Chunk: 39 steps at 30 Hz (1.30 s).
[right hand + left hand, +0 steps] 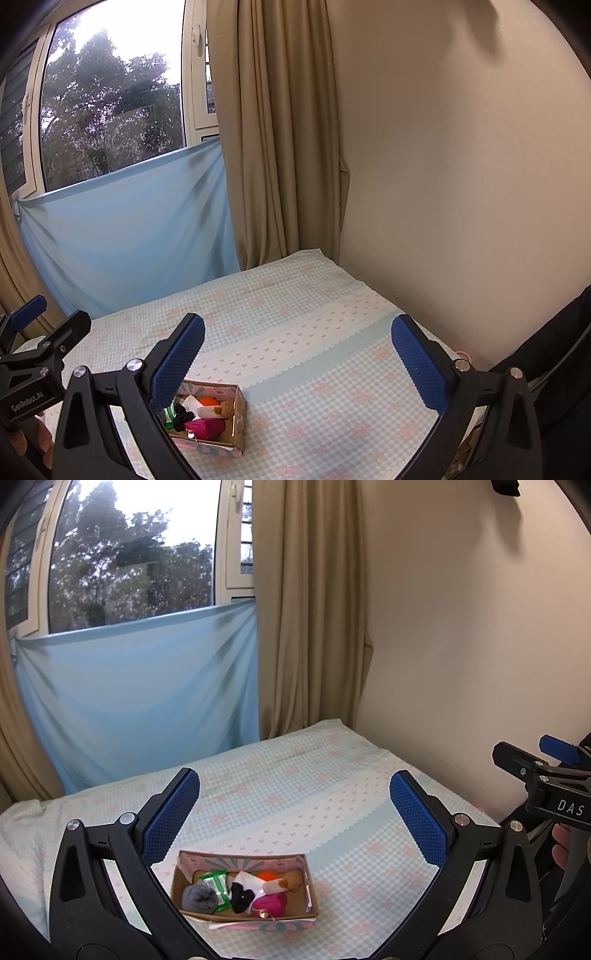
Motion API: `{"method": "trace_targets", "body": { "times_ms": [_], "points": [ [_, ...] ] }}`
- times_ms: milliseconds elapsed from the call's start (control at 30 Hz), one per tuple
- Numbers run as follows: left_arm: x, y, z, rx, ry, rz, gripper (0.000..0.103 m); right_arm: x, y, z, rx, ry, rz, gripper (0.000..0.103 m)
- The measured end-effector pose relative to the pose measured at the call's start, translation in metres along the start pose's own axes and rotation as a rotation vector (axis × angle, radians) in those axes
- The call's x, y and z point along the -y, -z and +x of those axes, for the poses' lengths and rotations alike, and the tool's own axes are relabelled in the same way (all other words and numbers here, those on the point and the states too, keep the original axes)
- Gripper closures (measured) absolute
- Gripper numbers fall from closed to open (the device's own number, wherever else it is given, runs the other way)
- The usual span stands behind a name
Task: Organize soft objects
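Observation:
A cardboard box (312, 890) sits on the bed, holding several soft things: a grey wool ball (199, 897), a black scrunchie (242, 899), a pink pouch (271, 904), an orange ball (267, 876), a small brown plush (291, 880) and a green plastic piece (214, 882). My left gripper (293, 812) is open and empty, held above and behind the box. My right gripper (297, 354) is open and empty, to the right of the box (240, 413), where the pink pouch (205, 428) and plush (221, 410) show.
The bed has a light checked sheet (314, 794) with pink bows. A cream wall (461, 646) runs along its right side. A beige curtain (306, 609), blue cloth (140, 694) and window (129, 554) stand behind the far end.

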State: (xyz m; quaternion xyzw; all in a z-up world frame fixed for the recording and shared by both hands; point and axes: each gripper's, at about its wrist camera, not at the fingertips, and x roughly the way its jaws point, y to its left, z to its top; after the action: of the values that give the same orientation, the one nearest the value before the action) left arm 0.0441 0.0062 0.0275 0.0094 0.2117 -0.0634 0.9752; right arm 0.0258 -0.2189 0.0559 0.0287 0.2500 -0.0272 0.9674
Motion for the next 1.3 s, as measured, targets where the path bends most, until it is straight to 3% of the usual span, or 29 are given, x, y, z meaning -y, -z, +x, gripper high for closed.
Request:
{"method": "trace_targets", "body": {
  "times_ms": [667,1300],
  "points": [
    [0.009,0.0,0.0,0.001,0.005,0.015,0.001,0.008,-0.004,-0.001,0.001,-0.007,0.006,0.002],
    [0.017,0.001,-0.006,0.017,-0.036,0.034,0.001,0.01,-0.003,-0.005,0.009,-0.01,0.002,0.002]
  ]
}}
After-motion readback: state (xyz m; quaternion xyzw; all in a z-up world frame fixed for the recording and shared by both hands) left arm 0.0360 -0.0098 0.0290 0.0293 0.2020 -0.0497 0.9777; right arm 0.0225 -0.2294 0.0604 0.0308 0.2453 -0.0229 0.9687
